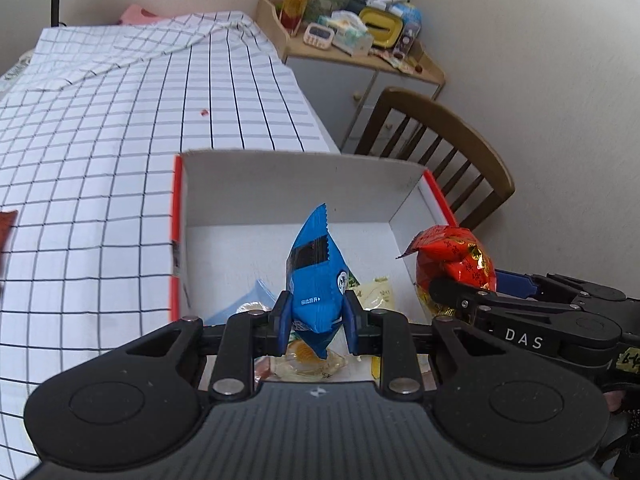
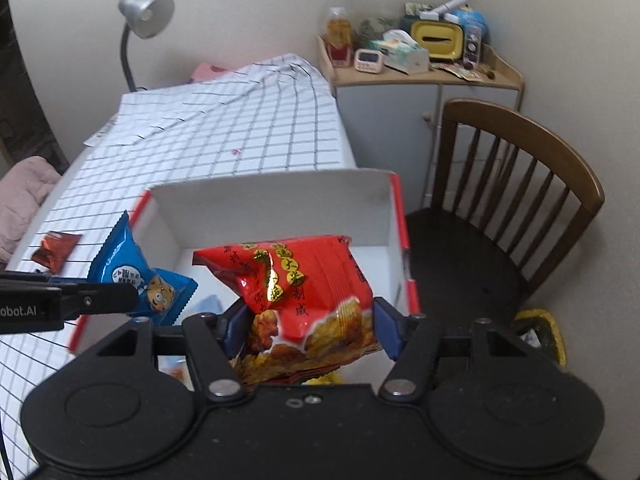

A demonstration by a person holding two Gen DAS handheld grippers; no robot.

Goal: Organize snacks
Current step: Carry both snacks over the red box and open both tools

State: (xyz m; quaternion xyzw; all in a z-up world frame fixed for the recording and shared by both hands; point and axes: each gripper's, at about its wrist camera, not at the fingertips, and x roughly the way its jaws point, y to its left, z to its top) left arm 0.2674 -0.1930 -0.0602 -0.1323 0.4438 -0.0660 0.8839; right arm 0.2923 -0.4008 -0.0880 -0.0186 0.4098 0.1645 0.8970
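Note:
A white cardboard box [image 1: 256, 196] with red outer sides sits on the checked tablecloth near the table's right end. My left gripper [image 1: 316, 316] is shut on a blue snack packet [image 1: 316, 280], held upright over the box's near part. My right gripper [image 2: 308, 324] is shut on a red snack bag [image 2: 296, 296], also above the box [image 2: 280, 200]. In the left wrist view the red bag [image 1: 452, 260] hangs at the box's right wall. The blue packet [image 2: 136, 276] shows at the left in the right wrist view. Several small wrapped snacks [image 1: 376, 292] lie on the box floor.
A small dark red packet [image 2: 54, 248] lies on the tablecloth [image 1: 120, 160] left of the box. A brown wooden chair [image 2: 508, 208] stands right of the table. Behind it a cabinet [image 2: 420, 80] carries bottles and clutter. A grey desk lamp [image 2: 146, 16] stands at the table's far end.

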